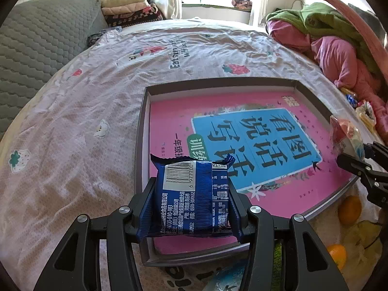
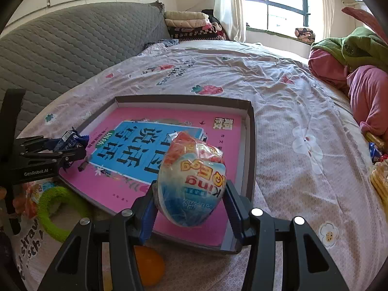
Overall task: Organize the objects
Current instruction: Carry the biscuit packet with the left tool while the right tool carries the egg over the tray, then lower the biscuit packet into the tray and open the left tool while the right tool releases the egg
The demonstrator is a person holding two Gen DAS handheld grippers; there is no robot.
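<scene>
My left gripper (image 1: 191,201) is shut on a dark blue snack packet (image 1: 194,194) with a barcode, held above the near left corner of a shallow grey box (image 1: 143,126). A pink and blue book (image 1: 242,133) lies flat in the box. My right gripper (image 2: 191,194) is shut on a wrapped toy egg (image 2: 191,181), held over the box's near right part (image 2: 251,131). The book also shows in the right wrist view (image 2: 135,150). The left gripper with its packet shows at the left of the right wrist view (image 2: 70,145). The right gripper shows at the right edge of the left wrist view (image 1: 359,160).
The box lies on a bed with a printed sheet (image 1: 84,111). Oranges (image 1: 349,209) and a green ring (image 2: 53,208) lie in front of the box. Pink and green bedding (image 1: 334,48) and snack packets (image 2: 378,155) are at the right. A grey headboard (image 2: 72,43) is at the left.
</scene>
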